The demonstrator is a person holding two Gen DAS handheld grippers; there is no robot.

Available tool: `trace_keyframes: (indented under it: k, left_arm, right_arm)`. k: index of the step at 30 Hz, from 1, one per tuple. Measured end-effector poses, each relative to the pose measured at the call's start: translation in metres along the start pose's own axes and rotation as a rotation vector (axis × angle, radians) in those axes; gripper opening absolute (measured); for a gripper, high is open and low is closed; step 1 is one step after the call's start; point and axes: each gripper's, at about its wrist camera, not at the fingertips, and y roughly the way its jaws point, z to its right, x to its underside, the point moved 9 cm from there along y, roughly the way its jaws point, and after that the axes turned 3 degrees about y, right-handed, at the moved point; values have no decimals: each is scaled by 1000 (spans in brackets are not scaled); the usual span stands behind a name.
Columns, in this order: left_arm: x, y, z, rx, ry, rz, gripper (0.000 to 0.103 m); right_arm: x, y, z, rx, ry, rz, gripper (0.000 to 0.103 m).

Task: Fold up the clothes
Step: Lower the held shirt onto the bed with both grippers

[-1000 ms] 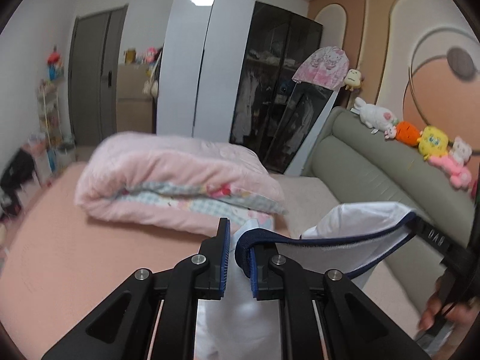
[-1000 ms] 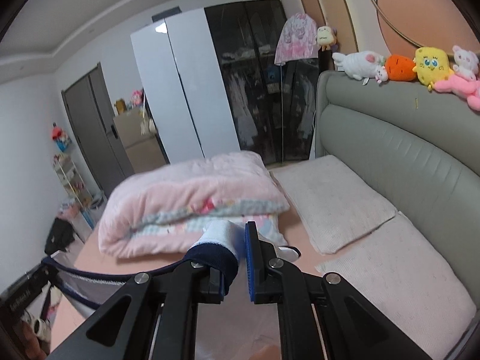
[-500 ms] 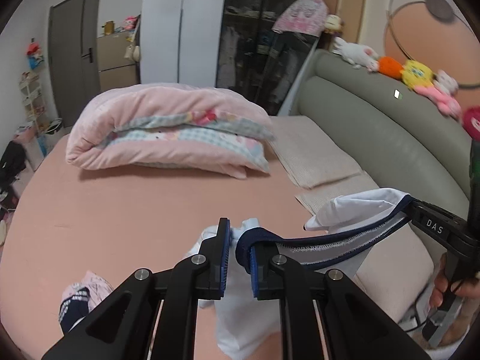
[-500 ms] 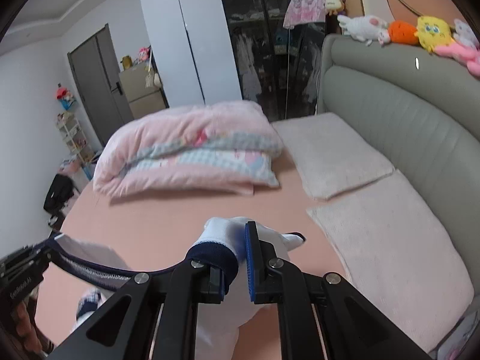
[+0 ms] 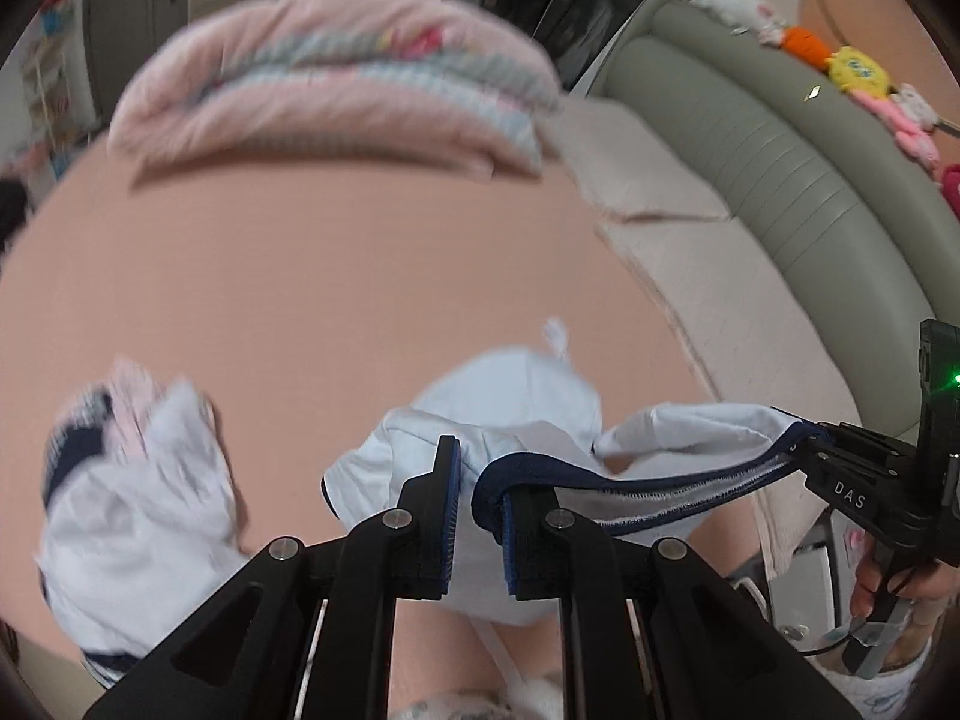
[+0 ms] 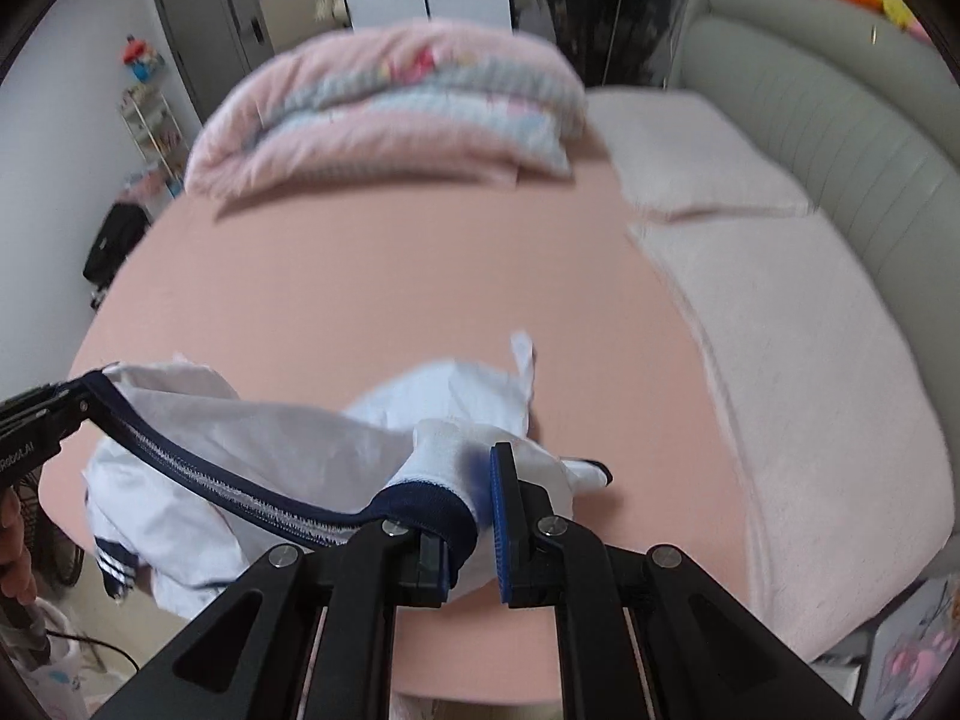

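A white garment (image 5: 528, 414) with a navy ribbed band hangs stretched between my two grippers over the pink bed sheet (image 5: 336, 276). My left gripper (image 5: 477, 480) is shut on one end of the band. My right gripper (image 6: 474, 510) is shut on the other end. In the left wrist view the right gripper (image 5: 840, 468) shows at the right edge; in the right wrist view the left gripper (image 6: 36, 414) shows at the left edge. The white garment (image 6: 270, 438) sags, and its lower part lies bunched on the sheet (image 6: 390, 276).
A second heap of white, navy and pink clothes (image 5: 138, 480) lies on the sheet to the left. A folded pink quilt (image 5: 336, 78) sits at the far side. Two pale pillows (image 6: 810, 360) and a grey-green headboard (image 5: 780, 150) with plush toys (image 5: 852, 66) are on the right.
Both grippers have sunk toward the bed and tilted down, carrying the white garment. Its lower part now rests on the sheet, and the heap at left has come into view.
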Motion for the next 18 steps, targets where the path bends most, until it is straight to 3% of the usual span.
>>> trace_keyframes:
  k: [9,18]
  left_arm:
    - [51,69,-12,11,-79,-150,11]
    - [66,103,-10,-17,-29,-192,11]
  right_arm:
    - [43,65,16,8,56,-122,8]
    - [58,106,24,30,60,-187,8]
